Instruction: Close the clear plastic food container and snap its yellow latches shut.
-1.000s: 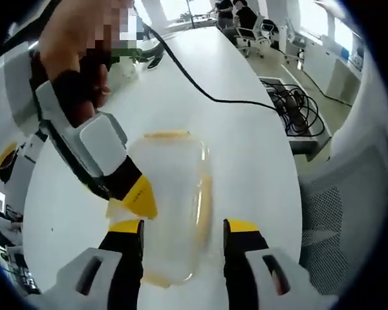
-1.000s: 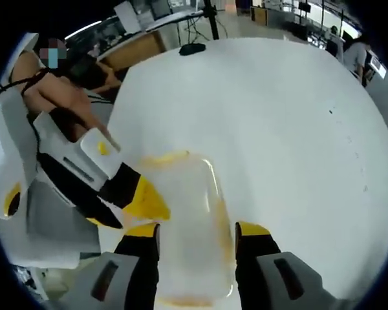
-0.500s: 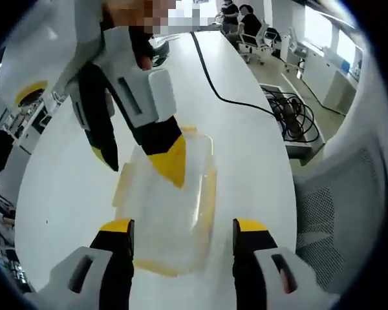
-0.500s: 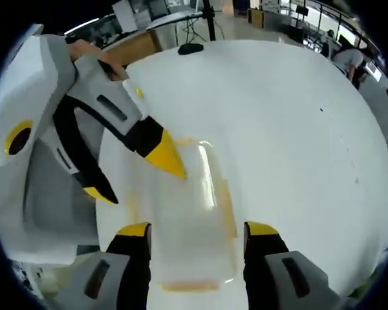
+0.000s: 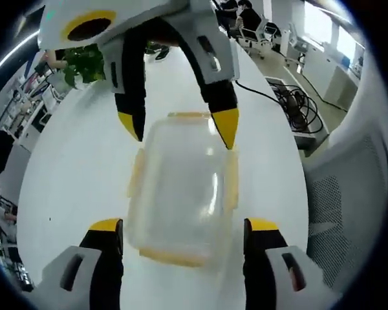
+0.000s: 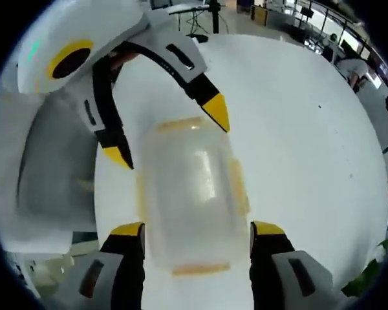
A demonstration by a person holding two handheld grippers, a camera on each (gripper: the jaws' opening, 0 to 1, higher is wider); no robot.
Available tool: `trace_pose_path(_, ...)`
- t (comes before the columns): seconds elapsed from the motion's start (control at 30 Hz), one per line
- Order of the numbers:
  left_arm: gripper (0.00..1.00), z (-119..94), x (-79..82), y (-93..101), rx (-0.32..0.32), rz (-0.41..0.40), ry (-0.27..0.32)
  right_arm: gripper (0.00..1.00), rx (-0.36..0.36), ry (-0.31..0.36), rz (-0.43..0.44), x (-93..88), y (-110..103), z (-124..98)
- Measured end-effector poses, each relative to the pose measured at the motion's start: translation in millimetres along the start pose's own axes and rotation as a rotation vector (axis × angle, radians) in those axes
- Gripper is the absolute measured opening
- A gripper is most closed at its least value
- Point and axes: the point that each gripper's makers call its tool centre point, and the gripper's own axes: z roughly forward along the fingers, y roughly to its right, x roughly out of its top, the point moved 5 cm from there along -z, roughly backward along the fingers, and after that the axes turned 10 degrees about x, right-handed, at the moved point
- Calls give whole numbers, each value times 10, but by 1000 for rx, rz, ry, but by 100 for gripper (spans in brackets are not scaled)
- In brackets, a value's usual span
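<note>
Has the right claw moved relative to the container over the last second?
Yes. In the left gripper view, the right claw went from the container's side to straddling its far end.

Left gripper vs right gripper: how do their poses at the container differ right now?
In left gripper view, the left gripper rises at the container's near end; the right gripper hangs over its far end. Left's jaws spread wider than the container, right's about its width. Both are open, yellow-tipped, holding nothing.
</note>
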Motion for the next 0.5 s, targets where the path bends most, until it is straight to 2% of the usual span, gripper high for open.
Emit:
trace_pose_path(0.17, 79, 65, -26, -14, -15, 4, -5, 71, -9, -12, -7, -53, -30, 37)
trace_pose_path(0.37, 80, 121, -49, -16, -29, 12, -7, 73, -65, -2, -39, -63, -6, 49)
trace_pose_path(0.5, 80, 163, -79, -1, -44, 11, -15, 74, -75, -16, -51, -81, -11, 90)
